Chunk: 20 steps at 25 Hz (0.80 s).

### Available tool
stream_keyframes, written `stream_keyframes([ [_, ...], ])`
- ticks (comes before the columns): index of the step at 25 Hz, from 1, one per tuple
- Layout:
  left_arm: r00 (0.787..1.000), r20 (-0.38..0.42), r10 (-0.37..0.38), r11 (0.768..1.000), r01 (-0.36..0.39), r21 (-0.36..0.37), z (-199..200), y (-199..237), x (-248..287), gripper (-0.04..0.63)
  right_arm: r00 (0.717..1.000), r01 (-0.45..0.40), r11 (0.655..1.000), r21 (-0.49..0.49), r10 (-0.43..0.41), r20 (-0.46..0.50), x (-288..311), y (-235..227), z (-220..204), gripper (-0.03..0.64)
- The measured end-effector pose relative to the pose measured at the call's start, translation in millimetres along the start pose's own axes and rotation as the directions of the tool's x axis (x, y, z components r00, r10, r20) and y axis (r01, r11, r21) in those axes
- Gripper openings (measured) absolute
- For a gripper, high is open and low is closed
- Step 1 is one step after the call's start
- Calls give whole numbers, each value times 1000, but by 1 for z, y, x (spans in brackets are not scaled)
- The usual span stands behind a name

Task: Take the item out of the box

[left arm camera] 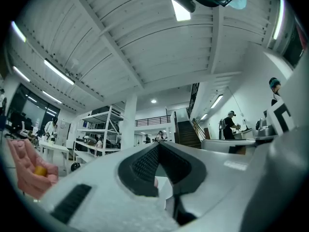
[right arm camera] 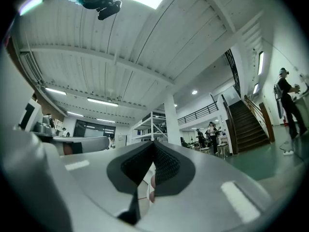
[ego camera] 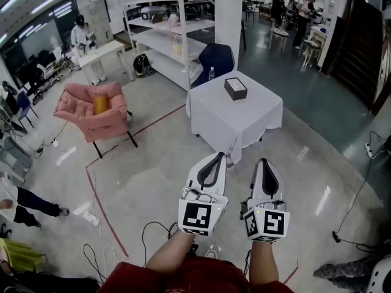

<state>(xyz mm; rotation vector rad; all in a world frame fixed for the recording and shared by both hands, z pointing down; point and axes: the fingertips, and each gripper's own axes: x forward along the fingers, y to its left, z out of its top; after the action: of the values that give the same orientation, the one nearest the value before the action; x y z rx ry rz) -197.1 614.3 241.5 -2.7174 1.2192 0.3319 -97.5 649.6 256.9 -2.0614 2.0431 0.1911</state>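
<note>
Box: dark, low, oblong, with a paler panel on top. It stands on the far half of a white-draped worktop; its contents cannot be made out. Behind the worktop: a blue chair, a small bottle, and white shelving. To the left, across the floor: a pink armchair with a yellow object on its seat. Several persons stand at benches in the background. Left claw: held in the air well apart from the worktop and pointing toward it, its ribbed pads pressed together at the tips with nothing between them. Right claw: just beside the left one and equally far from the box, jaws pressed together and empty.
</note>
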Motion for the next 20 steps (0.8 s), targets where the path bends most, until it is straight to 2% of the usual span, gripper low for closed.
stream_keyframes([
  [8,997,-63,45,999,-45,-1,-19,-22,-3,2,1000,-3,999,32,3,11,-18,-27,-6,3],
  [14,996,-50,67,998,-68,-1,-20,-31,3,2,1000,-24,999,44,24,-3,-17,-37,-9,3],
  [20,996,-60,60,998,-61,-3,-38,-30,20,2,1000,-25,999,40,25,-4,-3,-49,-22,3],
])
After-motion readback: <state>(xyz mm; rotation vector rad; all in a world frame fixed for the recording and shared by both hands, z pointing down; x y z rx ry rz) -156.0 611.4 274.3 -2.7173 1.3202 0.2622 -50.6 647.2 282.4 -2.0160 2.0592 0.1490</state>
